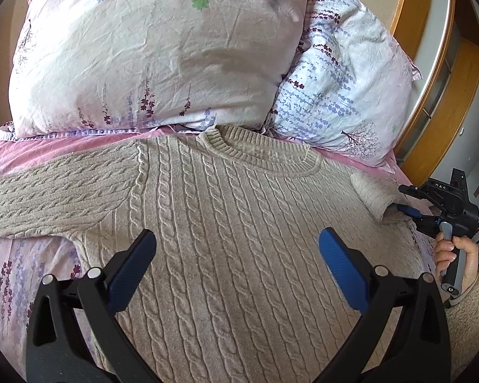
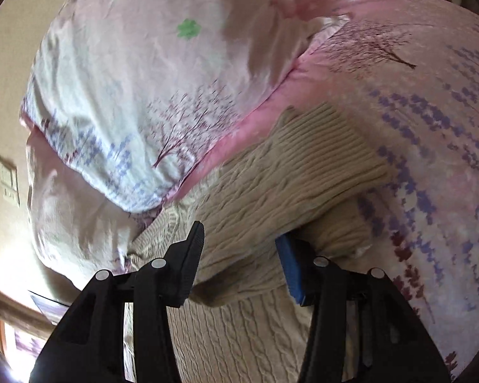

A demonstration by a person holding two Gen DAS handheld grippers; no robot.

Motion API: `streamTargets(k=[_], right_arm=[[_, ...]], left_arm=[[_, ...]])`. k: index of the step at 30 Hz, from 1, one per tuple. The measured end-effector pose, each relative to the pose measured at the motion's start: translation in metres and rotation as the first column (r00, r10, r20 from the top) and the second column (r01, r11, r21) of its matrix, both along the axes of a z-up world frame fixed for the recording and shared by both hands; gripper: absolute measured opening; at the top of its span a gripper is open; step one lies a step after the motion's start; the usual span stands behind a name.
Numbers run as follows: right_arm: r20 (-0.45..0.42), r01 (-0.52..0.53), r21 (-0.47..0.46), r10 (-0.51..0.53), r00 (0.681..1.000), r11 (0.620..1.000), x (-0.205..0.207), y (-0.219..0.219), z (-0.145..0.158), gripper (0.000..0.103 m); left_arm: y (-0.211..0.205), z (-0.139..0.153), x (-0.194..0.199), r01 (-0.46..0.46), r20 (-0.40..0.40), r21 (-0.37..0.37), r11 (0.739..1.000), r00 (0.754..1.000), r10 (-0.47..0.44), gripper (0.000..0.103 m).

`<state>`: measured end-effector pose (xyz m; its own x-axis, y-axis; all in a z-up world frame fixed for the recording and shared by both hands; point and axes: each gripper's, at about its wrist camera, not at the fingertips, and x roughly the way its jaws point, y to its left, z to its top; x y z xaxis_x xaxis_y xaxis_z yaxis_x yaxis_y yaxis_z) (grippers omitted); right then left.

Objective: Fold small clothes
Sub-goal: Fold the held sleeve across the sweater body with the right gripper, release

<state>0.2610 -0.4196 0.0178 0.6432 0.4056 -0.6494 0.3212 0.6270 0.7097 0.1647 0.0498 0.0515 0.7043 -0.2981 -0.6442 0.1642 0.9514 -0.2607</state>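
A beige cable-knit sweater [image 1: 226, 198] lies flat on the bed, neck toward the pillows. Its left sleeve [image 1: 48, 198] stretches out sideways. My left gripper [image 1: 238, 234] hovers open over the sweater's chest with nothing between its fingers. A hand [image 1: 463, 255] holds my right gripper [image 1: 404, 199] at the right edge, by the other sleeve [image 1: 370, 191]. In the right wrist view that sleeve [image 2: 287, 172] is doubled over the sweater's body, with its ribbed cuff [image 2: 335, 140] pointing away. My right gripper [image 2: 241, 236] stands partly open, the sleeve lying loose between its fingers.
Two floral pillows [image 1: 159, 48] [image 1: 345, 79] are stacked behind the sweater's collar. A pink floral sheet [image 1: 12, 271] covers the bed around the sweater. A wooden frame [image 1: 447, 95] stands past the bed's right side.
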Motion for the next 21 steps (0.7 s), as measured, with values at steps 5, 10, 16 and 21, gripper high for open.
streamTargets(k=[5, 10, 16, 21], right_arm=[[-0.02, 0.15, -0.018, -0.151, 0.988, 0.988, -0.002, -0.03, -0.004, 0.042], [0.015, 0.148, -0.164, -0.148, 0.989, 0.975, 0.001, -0.026, 0.01, 0.011], [0.192, -0.069, -0.126, 0.093, 0.977, 0.99, 0.009, 0.047, 0.059, 0.01], [0.242, -0.362, -0.068, 0.367, 0.898, 0.93, 0.027, 0.155, 0.069, 0.01]], left_arm=[[-0.008, 0.004, 0.016, 0.072, 0.0, -0.069, 0.995, 0.997, -0.072, 0.101], [-0.007, 0.0, 0.031, 0.087, -0.019, -0.15, 0.985, 0.996, -0.091, 0.101], [0.012, -0.008, 0.044, 0.061, -0.067, -0.324, 0.944, 0.994, -0.087, 0.101], [0.029, -0.009, 0.043, 0.014, -0.074, -0.424, 0.906, 0.996, -0.05, 0.098]])
